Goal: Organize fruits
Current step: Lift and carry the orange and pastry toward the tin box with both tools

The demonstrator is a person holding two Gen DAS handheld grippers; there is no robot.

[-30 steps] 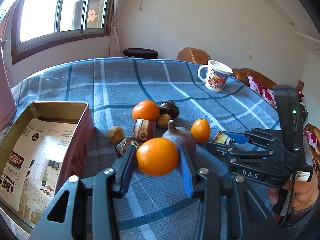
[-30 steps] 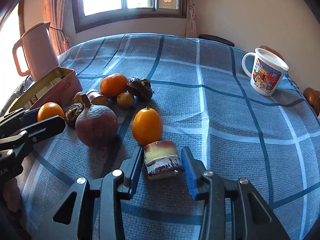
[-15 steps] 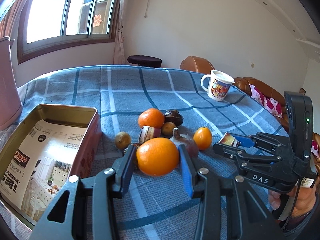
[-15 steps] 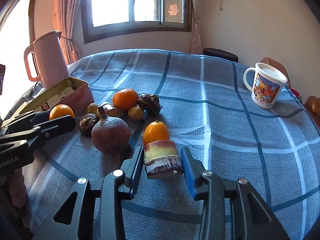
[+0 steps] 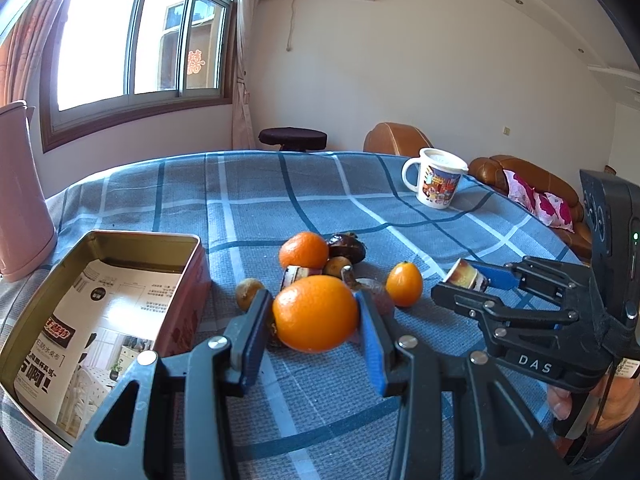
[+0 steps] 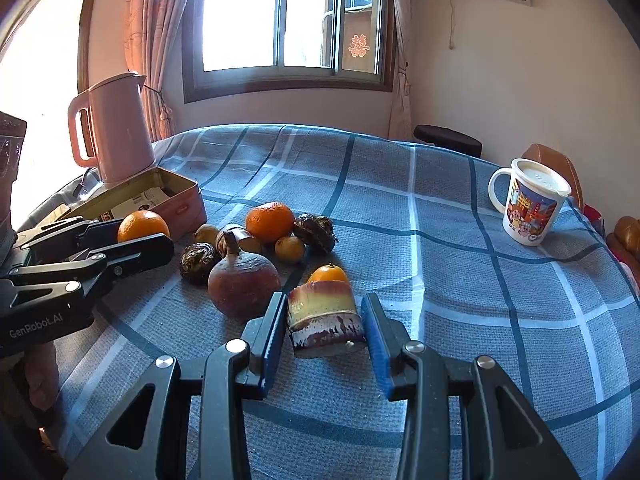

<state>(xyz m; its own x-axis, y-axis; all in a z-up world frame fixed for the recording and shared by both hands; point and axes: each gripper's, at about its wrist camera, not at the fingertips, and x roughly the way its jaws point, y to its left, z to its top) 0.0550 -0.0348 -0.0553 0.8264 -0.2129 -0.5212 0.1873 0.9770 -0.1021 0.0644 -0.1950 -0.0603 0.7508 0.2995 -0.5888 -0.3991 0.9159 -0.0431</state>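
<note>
My left gripper (image 5: 314, 312) is shut on a large orange (image 5: 316, 314), held above the checked cloth just right of the open tin box (image 5: 144, 236). My right gripper (image 6: 325, 320) is shut on a short yellow-and-purple cane chunk (image 6: 322, 312), near the front of the fruit pile. On the cloth lie a second orange (image 5: 303, 249), a small oval orange fruit (image 5: 405, 283), a big dark reddish-brown round fruit with a stem (image 6: 244, 286), two wrinkled dark fruits (image 6: 316, 229) and small yellowish ones (image 6: 290, 248). In the right wrist view the left gripper (image 6: 140, 236) appears at the left, beside the tin box (image 6: 176, 208).
A pink kettle (image 6: 116, 128) stands behind the tin at the table's left edge. A printed white mug (image 5: 436, 184) sits at the far right of the cloth. A printed paper lines the tin (image 5: 96, 312). A dark stool (image 5: 292, 137) and brown sofa (image 5: 524, 178) stand beyond the table.
Both views have tilted upward, showing more window and wall. The right gripper has drawn back and up a little from the pile with its chunk. Both grips hold as before.
</note>
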